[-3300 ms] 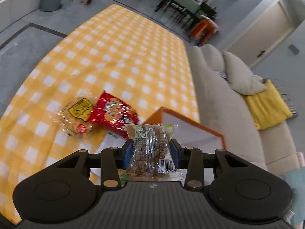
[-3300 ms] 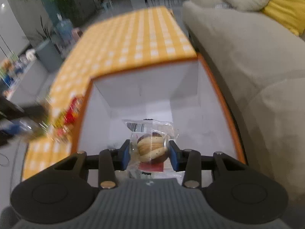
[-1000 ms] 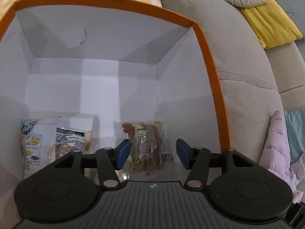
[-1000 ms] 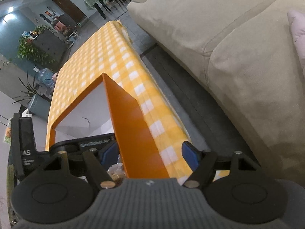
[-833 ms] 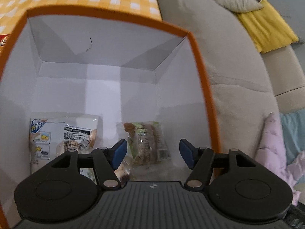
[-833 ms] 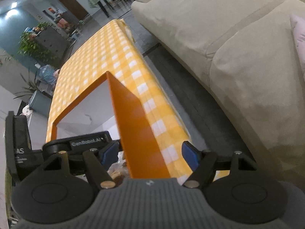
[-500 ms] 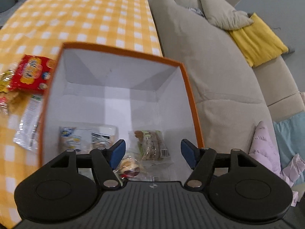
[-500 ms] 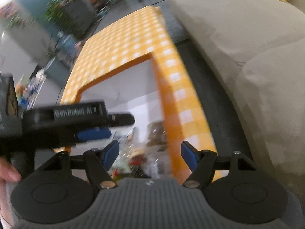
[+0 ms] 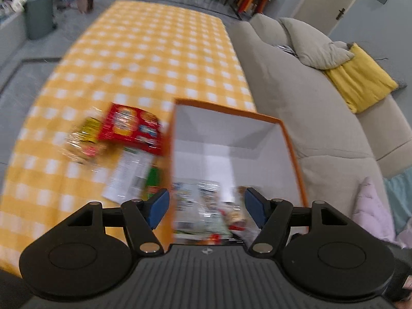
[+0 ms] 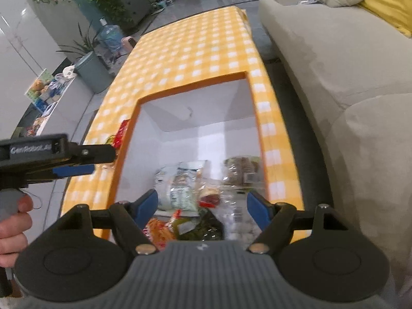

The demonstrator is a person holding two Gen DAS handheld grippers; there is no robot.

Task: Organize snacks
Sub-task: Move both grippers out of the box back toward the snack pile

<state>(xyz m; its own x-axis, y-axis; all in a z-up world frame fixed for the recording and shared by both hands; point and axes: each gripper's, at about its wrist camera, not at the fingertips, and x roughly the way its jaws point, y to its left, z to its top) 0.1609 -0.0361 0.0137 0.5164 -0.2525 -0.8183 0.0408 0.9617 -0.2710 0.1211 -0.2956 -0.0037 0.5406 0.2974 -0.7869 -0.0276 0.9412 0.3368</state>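
Note:
An orange box [image 9: 226, 108] with white inside walls stands on the yellow checked table at its sofa-side edge. Several snack packets [image 9: 198, 206] lie on its floor, among them a white packet [image 10: 180, 185], a brown biscuit packet [image 10: 239, 170] and a round pastry [image 10: 209, 194]. My left gripper [image 9: 206, 207] hovers open above the box's left wall, nothing between its pads. My right gripper [image 10: 202, 207] hangs over the box, its jaws opening and empty. Left of the box lie a red packet [image 9: 131, 126], a clear yellow-labelled packet [image 9: 85, 139] and a white-green packet [image 9: 134, 175].
A beige sofa [image 9: 309, 103] with a yellow cushion [image 9: 360, 85] runs along the table's right side. A pink garment [image 9: 370, 206] lies at its near end. A grey bin [image 10: 90, 72] stands beyond the table's left edge. A hand [image 10: 13, 229] holds the left gripper [image 10: 103, 161].
My left gripper opened, left the brown biscuit packet on the box floor, then rose out and swung left. My right gripper rolled level and now looks down into the box.

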